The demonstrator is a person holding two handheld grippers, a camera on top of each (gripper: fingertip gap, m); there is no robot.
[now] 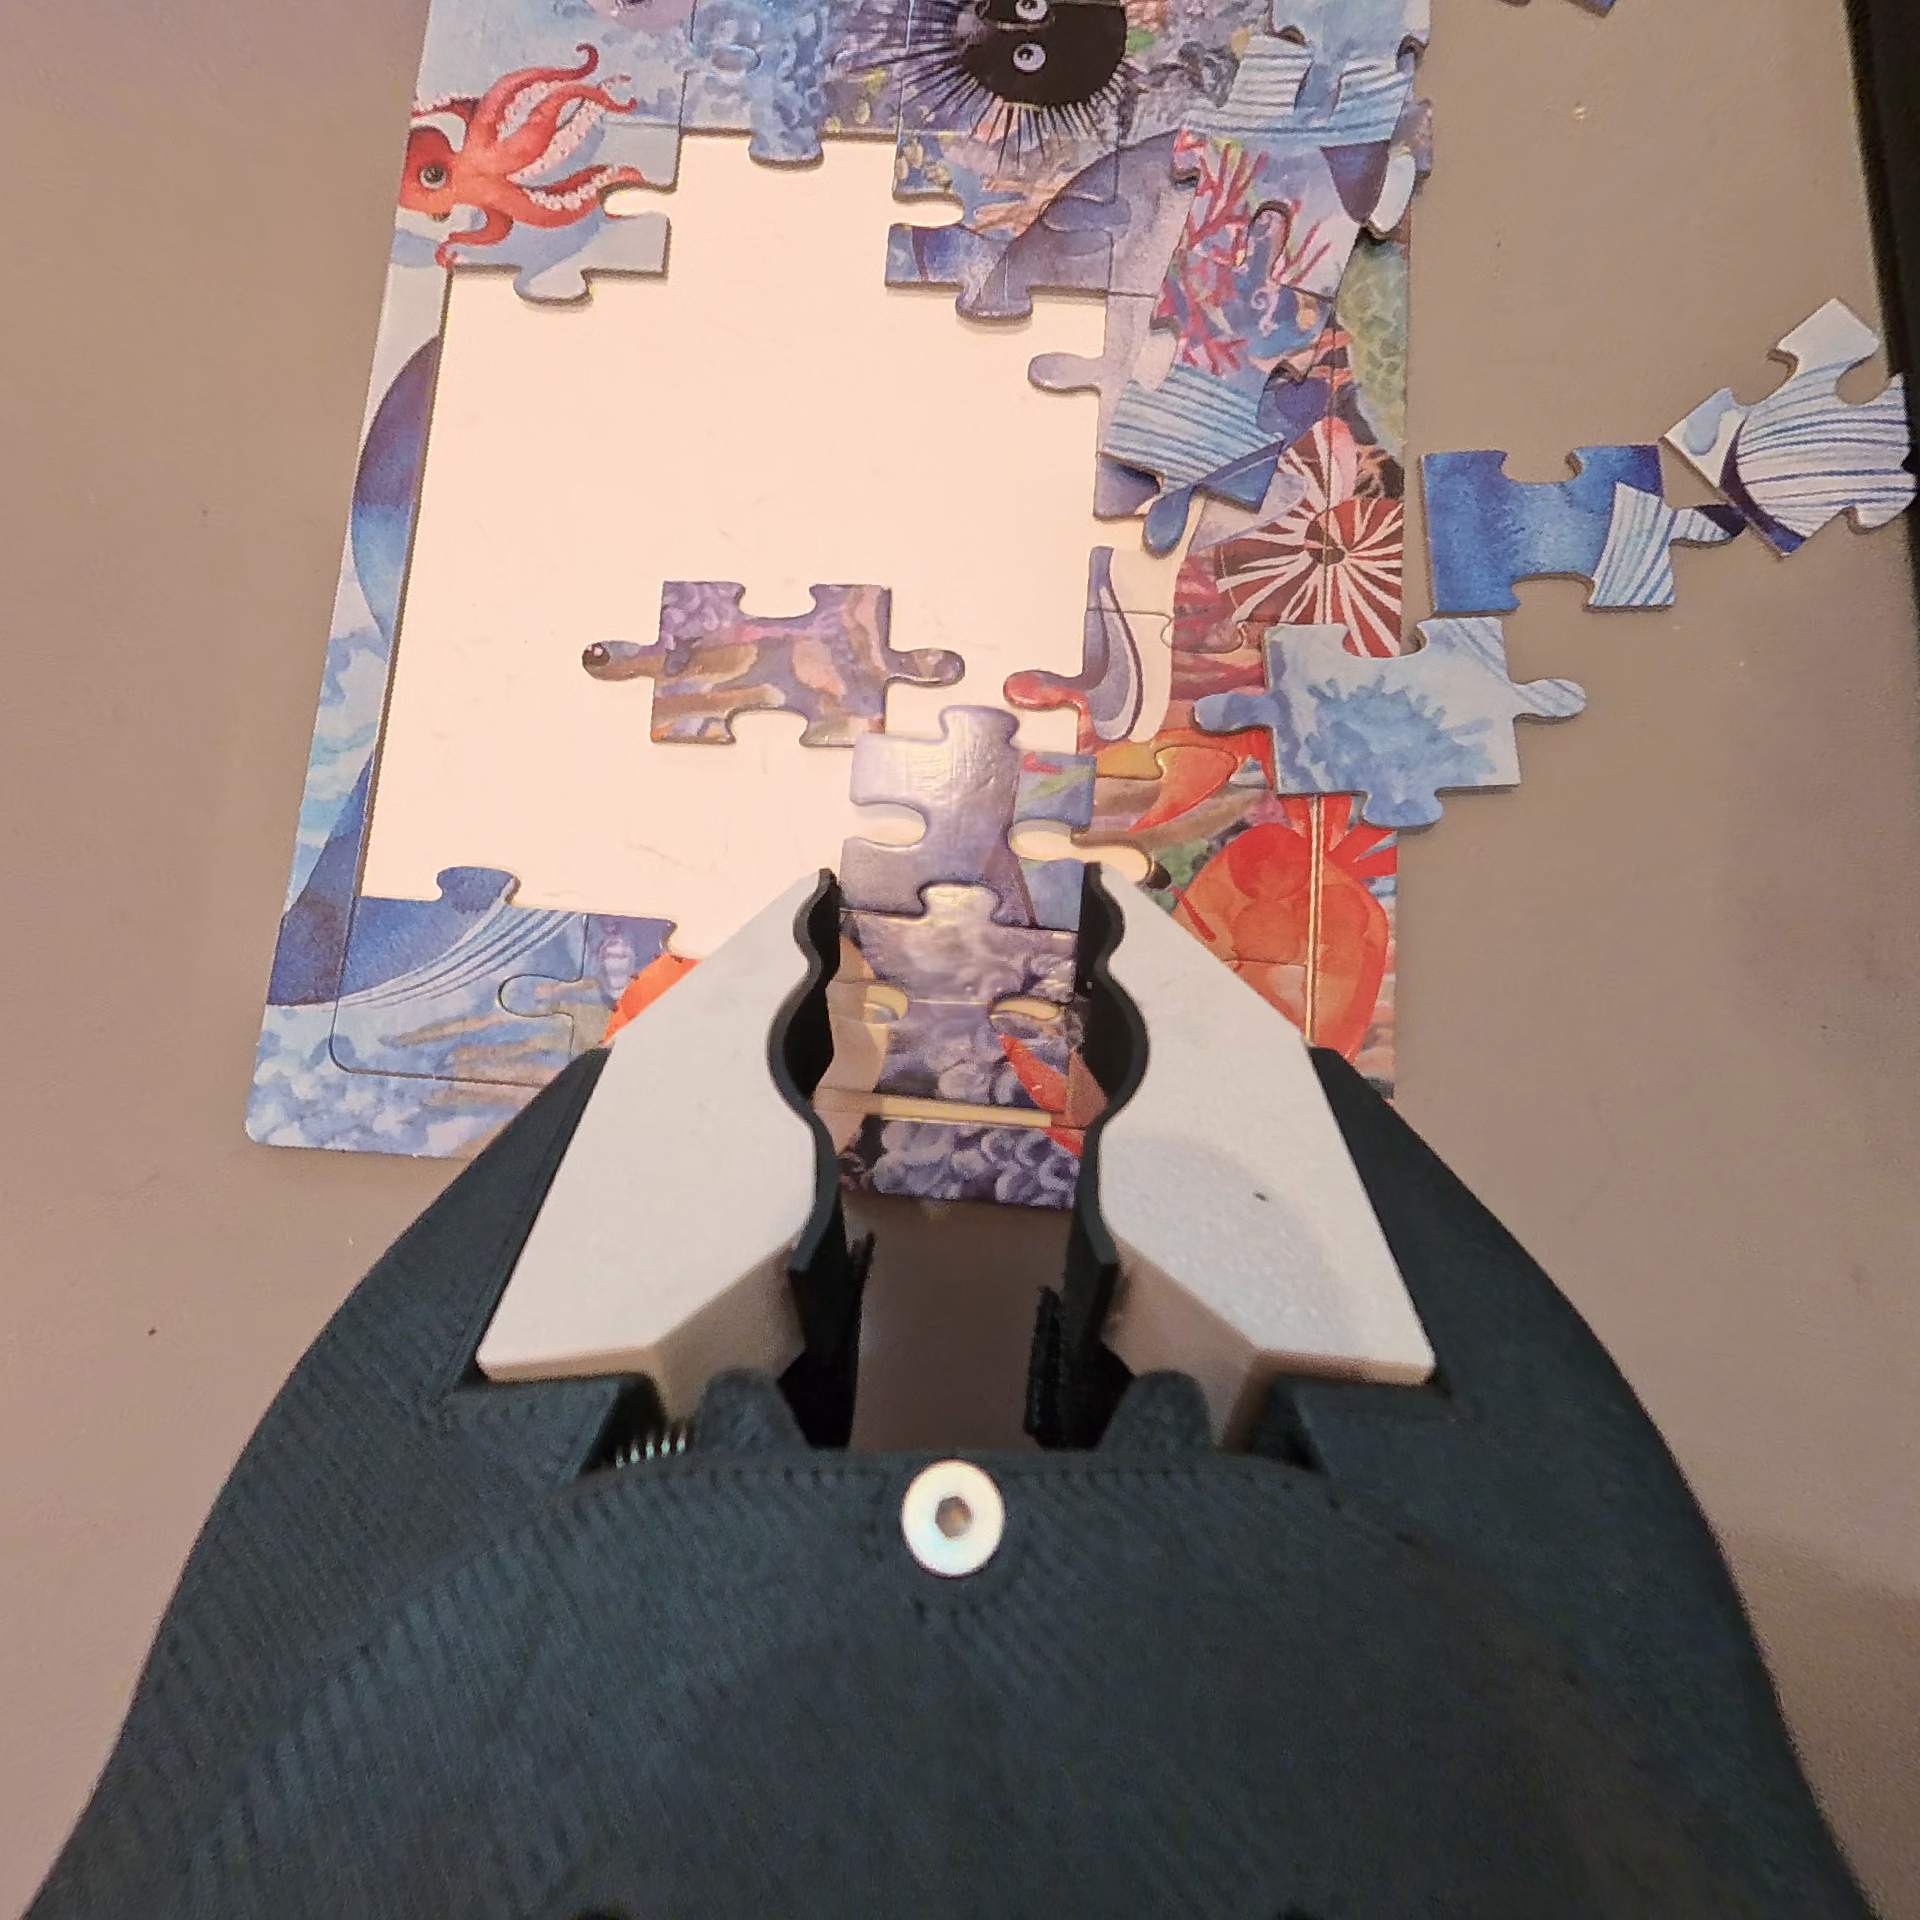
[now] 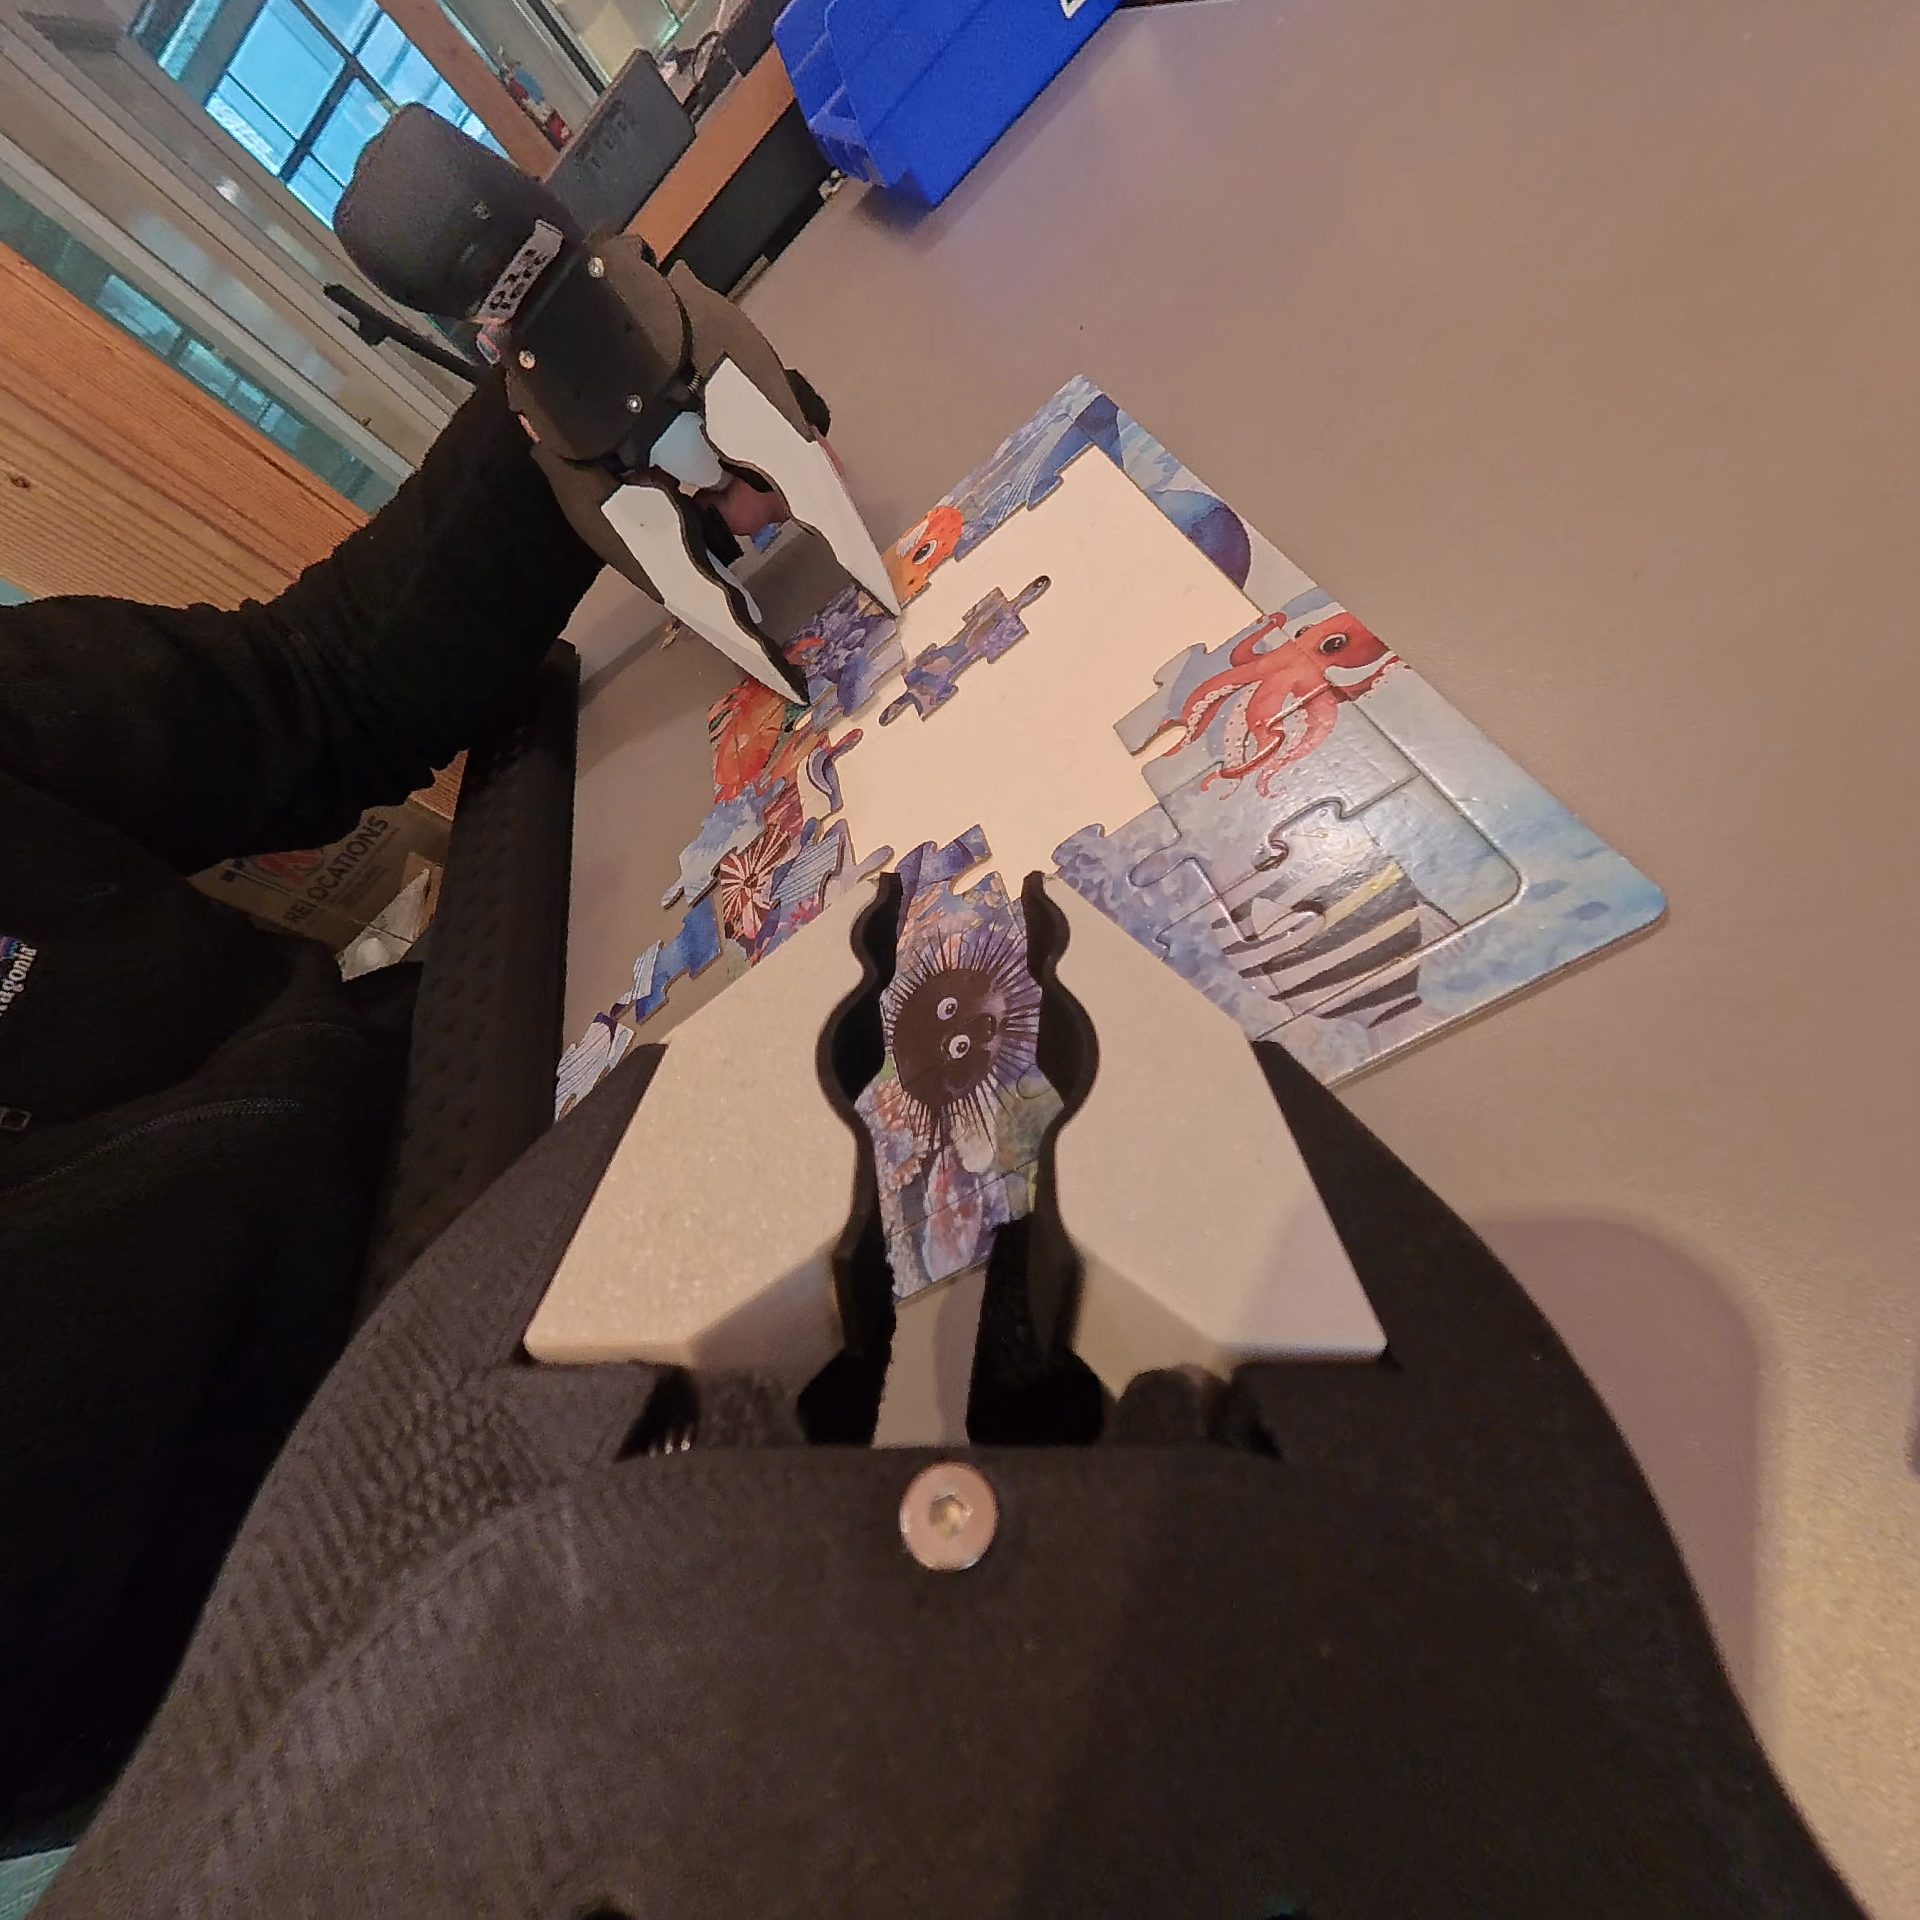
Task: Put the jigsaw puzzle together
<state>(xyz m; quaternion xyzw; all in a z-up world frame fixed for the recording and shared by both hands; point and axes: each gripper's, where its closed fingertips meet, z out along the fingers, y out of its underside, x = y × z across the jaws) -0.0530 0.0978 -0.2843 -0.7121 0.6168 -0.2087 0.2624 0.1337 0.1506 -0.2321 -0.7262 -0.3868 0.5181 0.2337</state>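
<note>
Left gripper (image 1: 956, 883) fills the near foreground, white fingers (image 1: 717, 1039) angled down over the bottom edge of the puzzle tray (image 1: 312, 1101), jaws parted with a clear gap. Between the tips sits a purple piece (image 1: 951, 800), lying flat and locked into the row below; whether the tips actually touch it, I can't tell. Just beyond, a loose purple-and-orange piece (image 1: 774, 665) lies alone on the bare white bed (image 1: 727, 416) of the tray. Up top, the red octopus (image 1: 509, 156) is in at the left corner, the black sea urchin (image 1: 1029, 52) near the top middle. Down the right side several pieces are heaped crooked, one pale blue piece (image 1: 1382, 717) hanging over the tray's edge, and two more blue pieces (image 1: 1538, 530) rest out on the table (image 1: 156, 623).

Over to the right wrist view: right gripper (image 2: 961, 894) hovers low above the urchin (image 2: 961, 1029) end of the tray (image 2: 1600, 904), jaws apart, nothing between them. Across the board, the left gripper (image 2: 847, 649) points down at the purple corner, a dark sleeve (image 2: 312, 665) behind it. A blue bin (image 2: 935, 83) stands at the far end of the table (image 2: 1455, 364).
</note>
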